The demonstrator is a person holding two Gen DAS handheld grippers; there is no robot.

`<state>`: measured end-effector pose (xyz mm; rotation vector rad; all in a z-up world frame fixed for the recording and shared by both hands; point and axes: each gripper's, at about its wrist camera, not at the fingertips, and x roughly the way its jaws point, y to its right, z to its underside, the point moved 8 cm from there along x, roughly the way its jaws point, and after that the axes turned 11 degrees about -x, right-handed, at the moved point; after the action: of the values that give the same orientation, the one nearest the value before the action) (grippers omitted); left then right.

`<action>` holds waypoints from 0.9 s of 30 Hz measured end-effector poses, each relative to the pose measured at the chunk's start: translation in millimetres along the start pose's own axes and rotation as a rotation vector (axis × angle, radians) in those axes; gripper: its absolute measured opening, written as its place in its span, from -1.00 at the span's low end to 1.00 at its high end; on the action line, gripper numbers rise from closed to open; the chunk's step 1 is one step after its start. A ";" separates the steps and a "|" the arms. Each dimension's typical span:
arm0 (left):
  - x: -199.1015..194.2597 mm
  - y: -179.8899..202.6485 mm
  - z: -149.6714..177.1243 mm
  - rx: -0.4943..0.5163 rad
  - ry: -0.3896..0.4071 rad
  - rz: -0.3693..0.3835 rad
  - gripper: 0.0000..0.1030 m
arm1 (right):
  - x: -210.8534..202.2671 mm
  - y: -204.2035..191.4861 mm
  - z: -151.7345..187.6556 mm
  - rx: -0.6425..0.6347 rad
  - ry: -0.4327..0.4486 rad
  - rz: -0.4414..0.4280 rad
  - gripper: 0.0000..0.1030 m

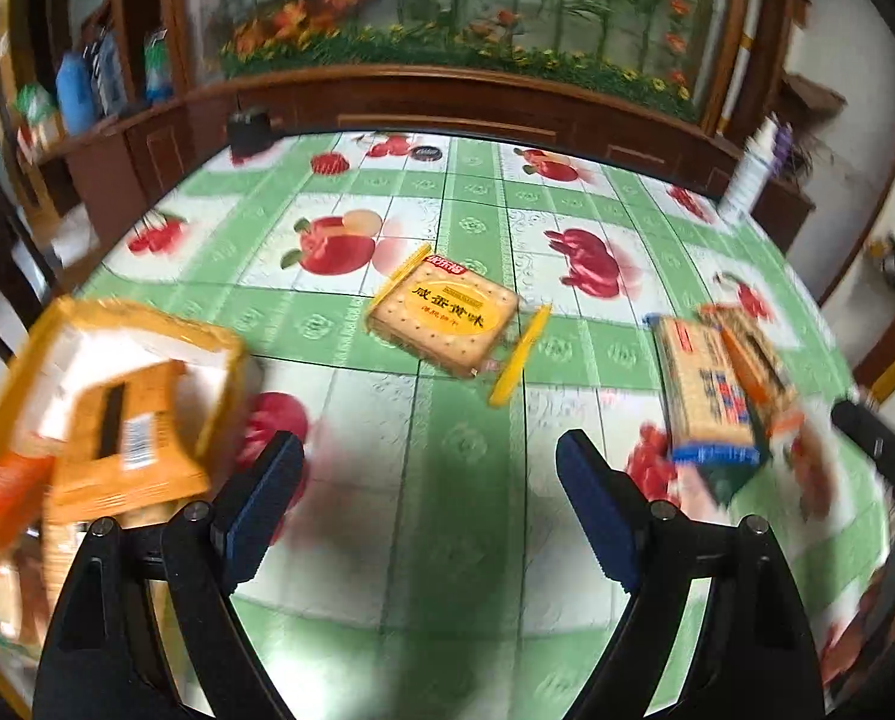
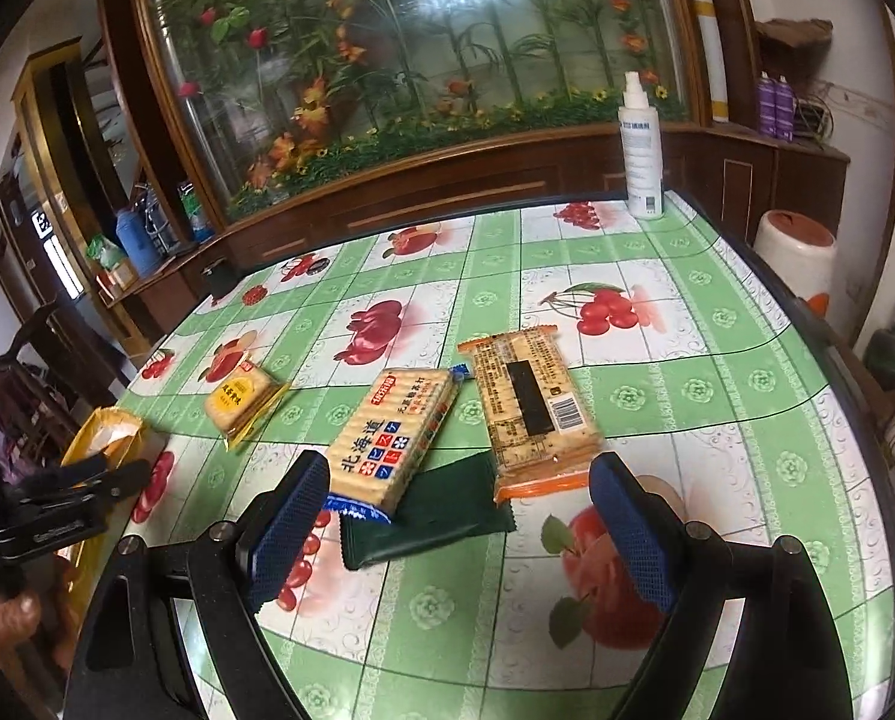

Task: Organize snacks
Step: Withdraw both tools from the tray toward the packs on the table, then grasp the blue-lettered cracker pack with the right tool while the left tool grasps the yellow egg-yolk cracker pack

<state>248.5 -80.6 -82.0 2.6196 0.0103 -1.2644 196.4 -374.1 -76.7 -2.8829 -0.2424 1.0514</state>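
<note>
Tabletop [image 2: 747, 360] under green fruit-print cover. Yellow bag [image 1: 117, 348] at the 9 o'clock edge of the left view, holding an orange packet [image 1: 129, 438]. Orange-ended cracker pack [image 2: 531, 402], face down, at 12 o'clock from the right tool [image 2: 471, 516]; blue-ended cracker pack [image 2: 387, 438] just beside it at 11 o'clock, over a dark green packet [image 2: 447, 510]. Yellow cracker pack [image 1: 447, 312] lies alone at 12 o'clock from the left tool [image 1: 429, 474]. Both tools stand open, gripping nothing.
</note>
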 end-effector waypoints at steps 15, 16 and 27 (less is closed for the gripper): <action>71.3 24.1 -31.1 0.144 -0.038 -0.014 0.68 | 69.3 -64.1 -8.4 -0.123 -0.102 0.024 0.75; 74.5 25.8 -31.0 0.152 -0.048 0.004 0.68 | 72.5 -63.9 -7.5 -0.121 -0.107 0.021 0.75; 103.8 39.1 -31.0 0.270 -0.115 0.087 0.89 | 90.9 -63.3 -1.5 -0.129 -0.145 0.038 0.82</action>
<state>341.7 -121.9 -135.6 2.7256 -0.3124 -1.4750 258.0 -296.3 -126.0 -2.9365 -0.2735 1.3006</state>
